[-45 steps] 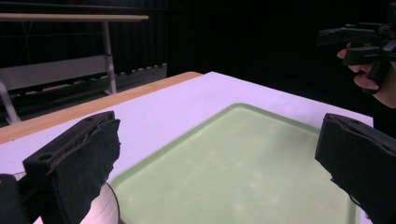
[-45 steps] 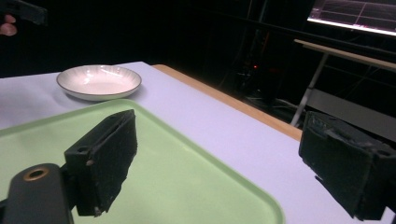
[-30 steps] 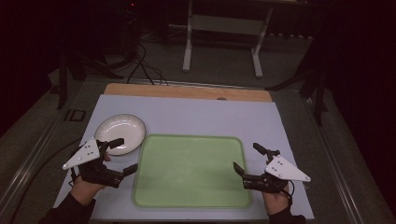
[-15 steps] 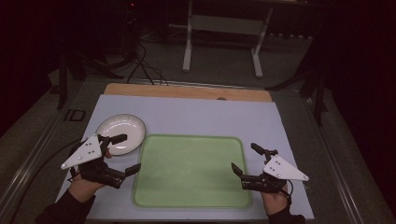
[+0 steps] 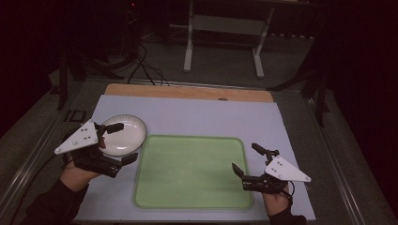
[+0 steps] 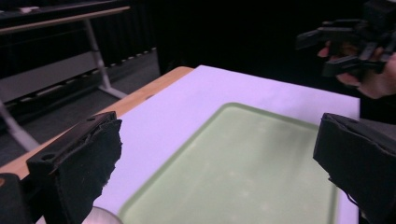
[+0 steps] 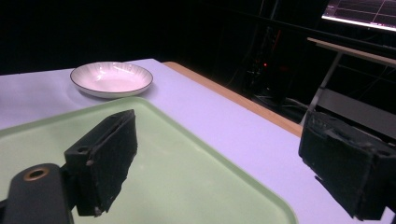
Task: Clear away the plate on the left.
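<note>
A white ribbed plate (image 5: 126, 133) sits on the mat at the left, beside a flat green tray (image 5: 192, 173) in the middle. My left gripper (image 5: 126, 141) is open, its jaws spread over the plate's near right part; whether it touches the plate is unclear. In the left gripper view the open left gripper (image 6: 222, 140) faces across the tray (image 6: 243, 163), with a sliver of plate (image 6: 95, 215) below it. My right gripper (image 5: 245, 158) is open above the tray's right rim, holding nothing. The right gripper view looks past the open right gripper (image 7: 219, 149), over the tray (image 7: 154, 177), to the plate (image 7: 112, 78).
A pale lilac mat (image 5: 202, 117) covers the table, with a wooden strip (image 5: 187, 91) along its far edge. Beyond it stand the metal legs of a stand (image 5: 190, 47), and cables (image 5: 141, 61) lie on the dark floor. The other hand's gripper (image 6: 345, 42) shows far off.
My left gripper has moved forward and right, from beside the plate to over it. The right gripper has shifted only slightly. Both stay open.
</note>
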